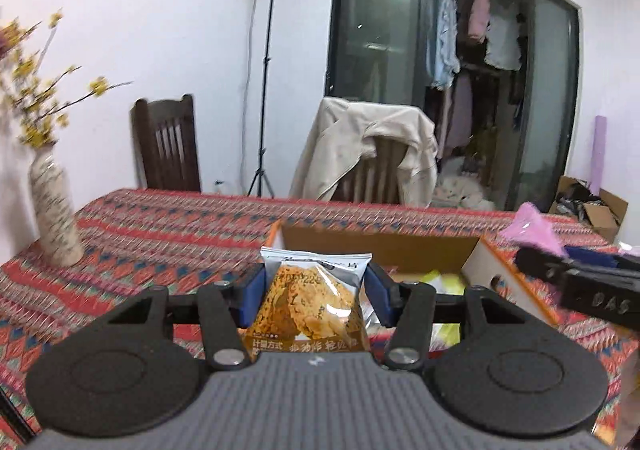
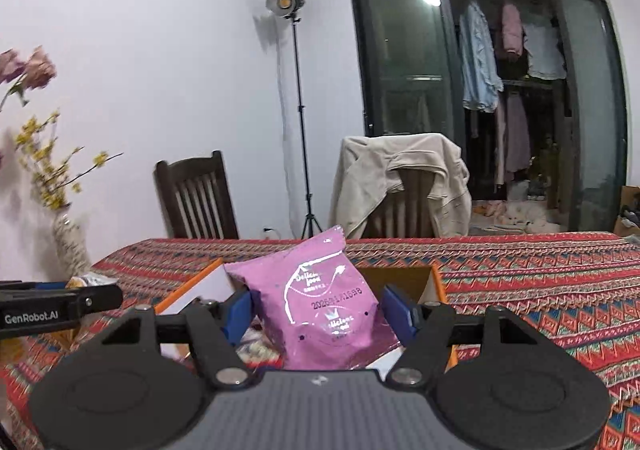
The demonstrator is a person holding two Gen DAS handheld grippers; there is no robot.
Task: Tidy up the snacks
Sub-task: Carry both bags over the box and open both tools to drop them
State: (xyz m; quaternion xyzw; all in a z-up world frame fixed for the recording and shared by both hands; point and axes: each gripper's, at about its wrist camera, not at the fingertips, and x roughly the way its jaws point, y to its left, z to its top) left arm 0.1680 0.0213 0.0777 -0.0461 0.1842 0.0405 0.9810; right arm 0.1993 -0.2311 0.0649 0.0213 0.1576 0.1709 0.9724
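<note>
A grey-topped crisp packet (image 1: 314, 298) with orange chips showing through its clear front sits upright between the blue pads of the left gripper (image 1: 315, 292), whose jaws are clamped on its two sides. It hangs over the near left part of an open cardboard box (image 1: 384, 246) with orange-edged white flaps. A pink snack packet (image 2: 316, 298) is pinched the same way by the right gripper (image 2: 316, 308), jaws closed against its sides, above the same box (image 2: 400, 278); other wrappers lie inside the box, too blurred to name.

In the left wrist view the right gripper's black finger and the pink packet (image 1: 532, 230) reach in from the right, over the box's right flap. In the right wrist view the left gripper's finger, marked GenRobot.AI, enters from the left, near the box's left flap.

The box rests on a table under a red patterned cloth (image 2: 520, 270). A speckled vase (image 1: 54, 213) of yellow and pink flowers stands at the table's left end, well apart from the box. Behind the table stand a dark wooden chair (image 2: 196, 197), a chair draped with a beige jacket (image 2: 400, 181), a light on a tripod (image 2: 285, 3), and a glass sliding door with hanging clothes behind it.
</note>
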